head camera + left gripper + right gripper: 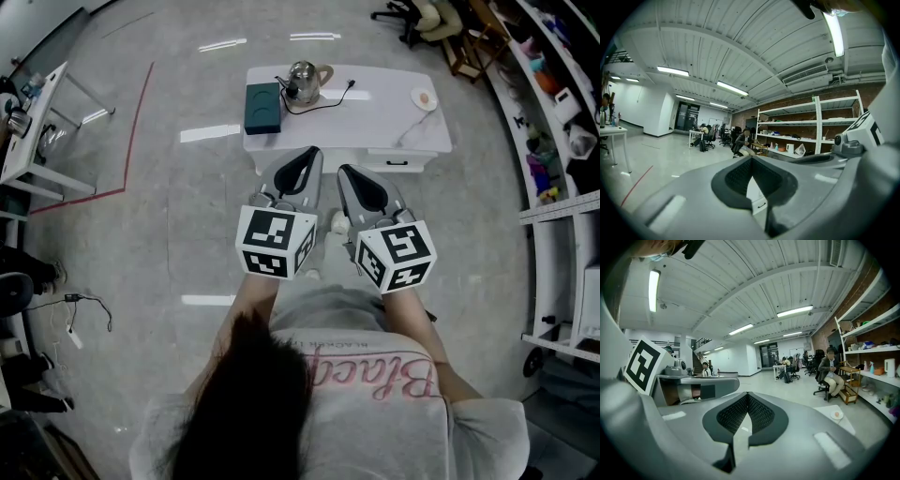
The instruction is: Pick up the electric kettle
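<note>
White table (375, 117) holds electric kettle (302, 82), seen only overhead; left hand-held gripper (750, 160) and right hand-held gripper (747, 395) are closed.

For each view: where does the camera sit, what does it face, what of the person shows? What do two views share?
Head view: on head, down at kettle; hair, left tongs, right tongs.
Left gripper view: on left tongs, toward shelves; shut jaws.
Right gripper view: on right tongs, across floor; shut jaws.
Both gripper views: seated person.
</note>
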